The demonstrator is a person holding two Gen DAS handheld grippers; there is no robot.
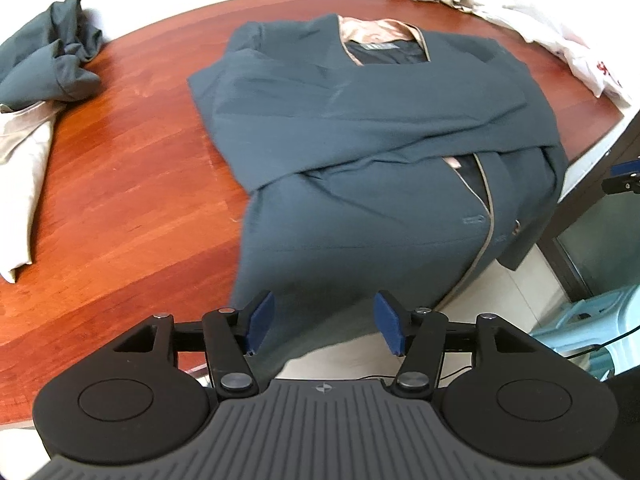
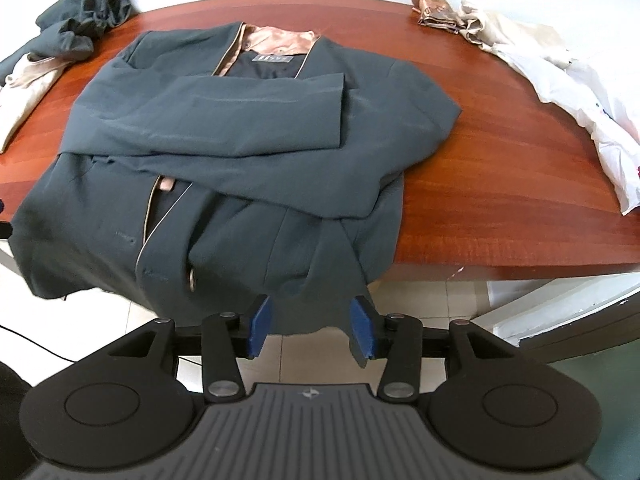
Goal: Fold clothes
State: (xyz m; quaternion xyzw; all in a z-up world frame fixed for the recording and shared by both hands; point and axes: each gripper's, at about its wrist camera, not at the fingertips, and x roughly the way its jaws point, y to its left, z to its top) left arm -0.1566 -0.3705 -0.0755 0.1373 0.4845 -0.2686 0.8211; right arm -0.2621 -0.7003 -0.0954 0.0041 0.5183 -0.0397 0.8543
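You are holding the left gripper [image 1: 324, 322] and the right gripper [image 2: 311, 326] above the near hem of the dark teal jacket [image 1: 360, 128], both with jaws standing apart and the blue pads [image 1: 260, 320] pressing on nothing. The jacket is lying face up on the red-brown wooden table [image 1: 132, 176], sleeves crossed over its chest and its hem hanging over the near edge. A grey neck label [image 2: 272, 58] is showing inside the collar, its lettering too blurred to read.
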